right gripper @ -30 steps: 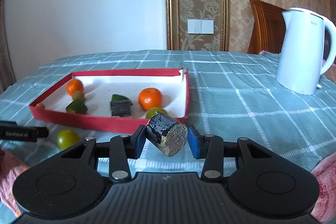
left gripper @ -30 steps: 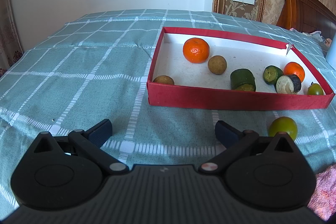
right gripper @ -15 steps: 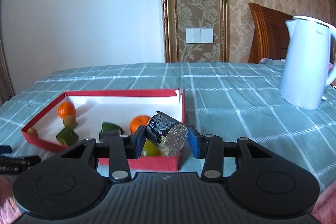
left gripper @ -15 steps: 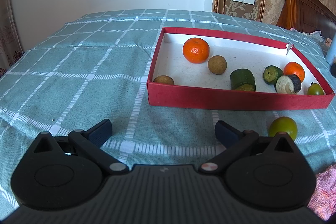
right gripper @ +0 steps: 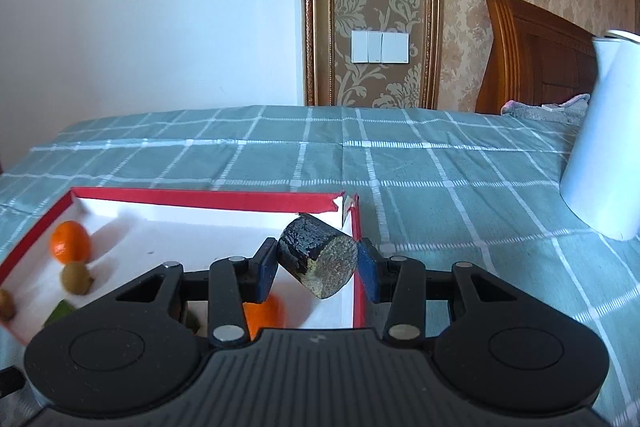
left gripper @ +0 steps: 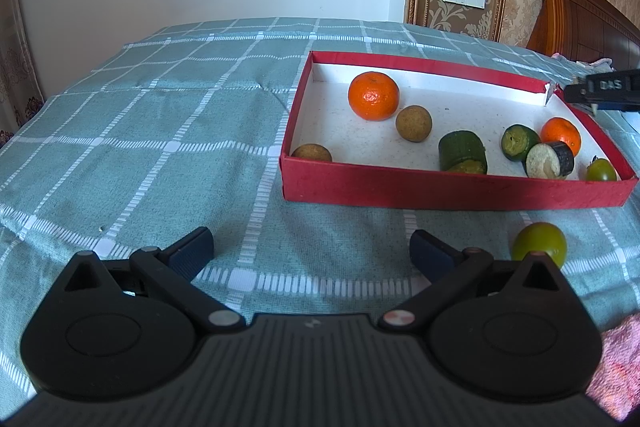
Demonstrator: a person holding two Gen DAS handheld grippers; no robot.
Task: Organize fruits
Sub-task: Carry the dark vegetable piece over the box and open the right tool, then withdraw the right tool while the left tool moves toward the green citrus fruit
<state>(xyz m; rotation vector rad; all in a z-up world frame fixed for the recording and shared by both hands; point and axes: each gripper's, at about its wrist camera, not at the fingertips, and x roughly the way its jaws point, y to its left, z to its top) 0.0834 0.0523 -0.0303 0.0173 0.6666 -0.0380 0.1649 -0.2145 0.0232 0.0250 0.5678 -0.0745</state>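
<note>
My right gripper (right gripper: 318,267) is shut on a dark cut cucumber chunk (right gripper: 318,263), held above the right end of the red tray (right gripper: 208,195). Its tip also shows at the right edge of the left wrist view as the right gripper (left gripper: 600,93). The red tray (left gripper: 440,189) holds two oranges (left gripper: 373,95), two brown round fruits (left gripper: 413,123), cucumber pieces (left gripper: 462,151) and a small green tomato (left gripper: 601,170). A green round fruit (left gripper: 539,242) lies on the cloth in front of the tray. My left gripper (left gripper: 311,250) hovers open over bare cloth, short of the tray.
A white kettle (right gripper: 604,163) stands on the checked green cloth (left gripper: 160,147) to the right of the tray. A wooden headboard (right gripper: 528,63) and wall rise behind. A pink sleeve (left gripper: 616,363) shows at lower right of the left wrist view.
My right gripper has carried the cucumber chunk forward from in front of the tray to above its right end. The left gripper has stayed still and open.
</note>
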